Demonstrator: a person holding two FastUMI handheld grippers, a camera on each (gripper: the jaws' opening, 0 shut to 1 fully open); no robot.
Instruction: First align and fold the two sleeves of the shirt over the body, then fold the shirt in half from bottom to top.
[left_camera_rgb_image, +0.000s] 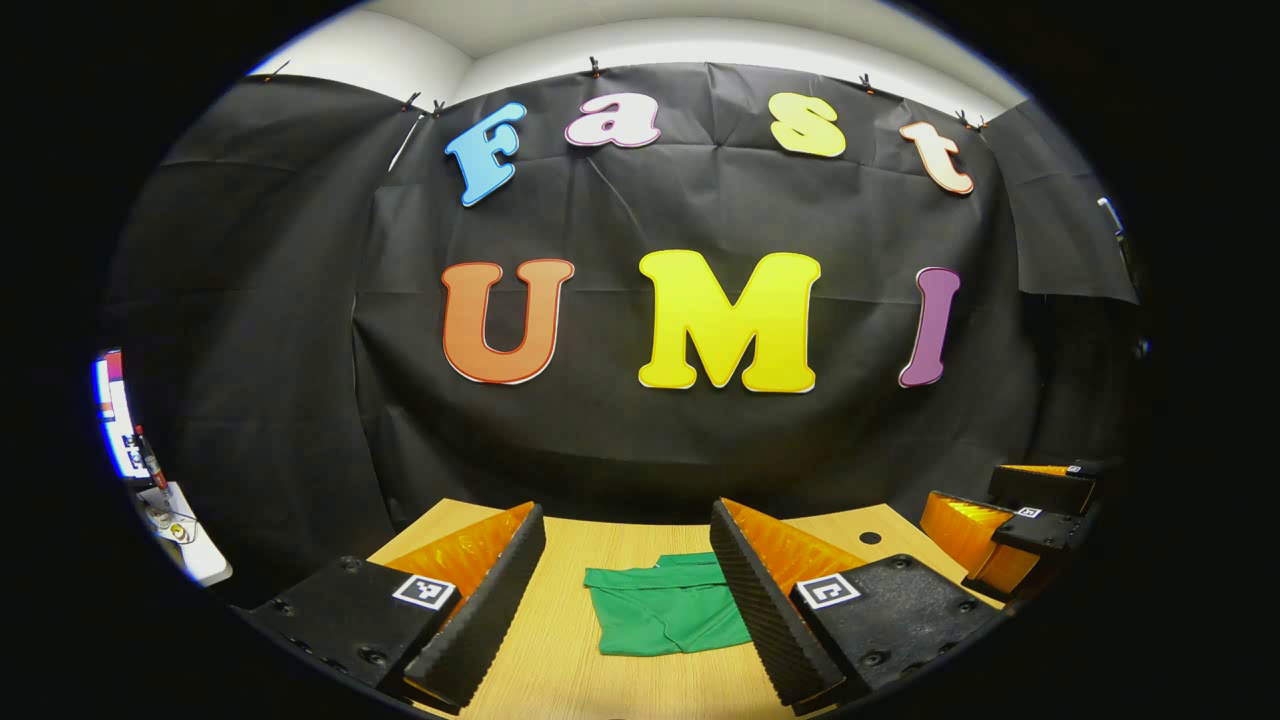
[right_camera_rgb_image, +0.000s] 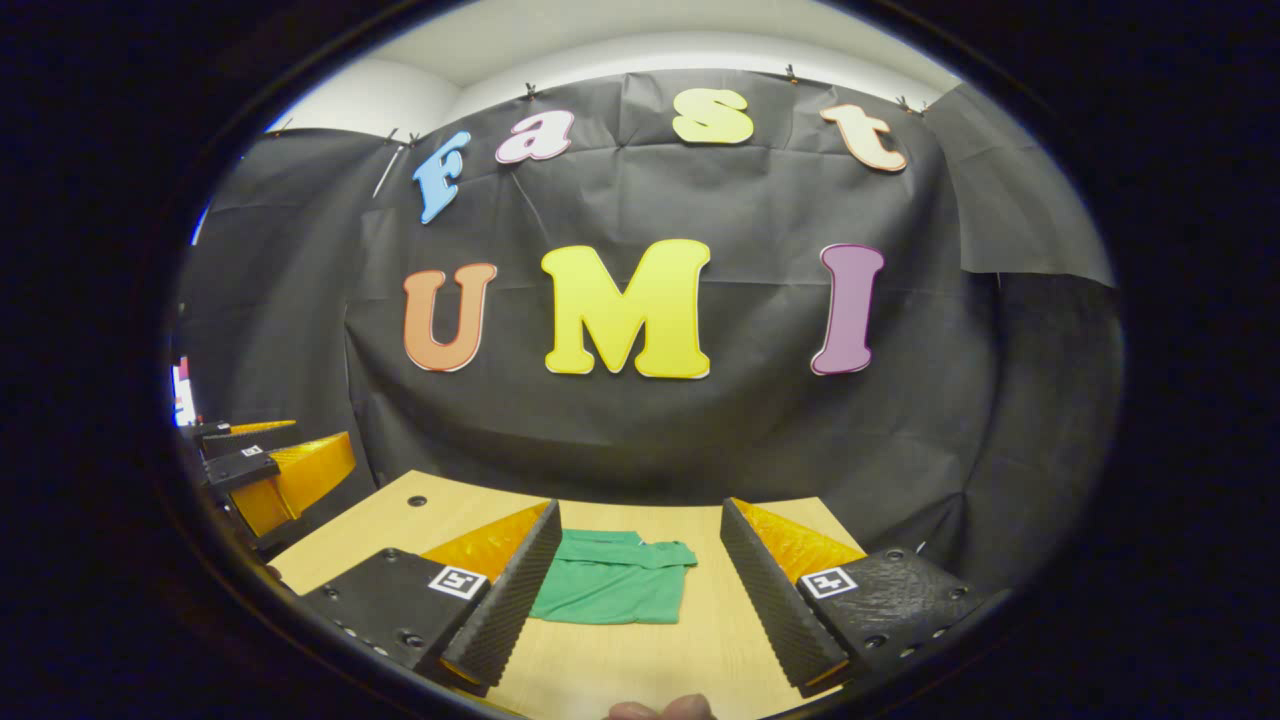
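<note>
left gripper (left_camera_rgb_image: 625, 590) held wide open above the near edge of the table, nothing between its ribbed fingers (left_camera_rgb_image: 487, 610); right gripper (right_camera_rgb_image: 640, 585) likewise spread wide and empty, raised off the surface; in the left gripper view the right one sits off to the side at the table's far corner (left_camera_rgb_image: 1010, 525); in the right gripper view the left one hangs at the opposite side (right_camera_rgb_image: 270, 470)

green short-sleeved cloth shirt (left_camera_rgb_image: 665, 605) lies flat on the light wooden table (left_camera_rgb_image: 560, 660), near its middle, ahead of both grippers and touched by neither; it reads as a compact, roughly square packet with a narrow band folded across its far edge (right_camera_rgb_image: 615, 590); sleeves do not stick out at the sides, so they look already laid over the body; whether the bottom-to-top fold is done too i cannot tell for certain, though the short shape suggests it is

judgement: task at or near its end; if a fold remains, pinch the two near corners together, one per gripper, lift low and level, carry to the far edge, line up the edges before letting go; a fingertip (right_camera_rgb_image: 660, 710) shows at the bottom rim
</note>
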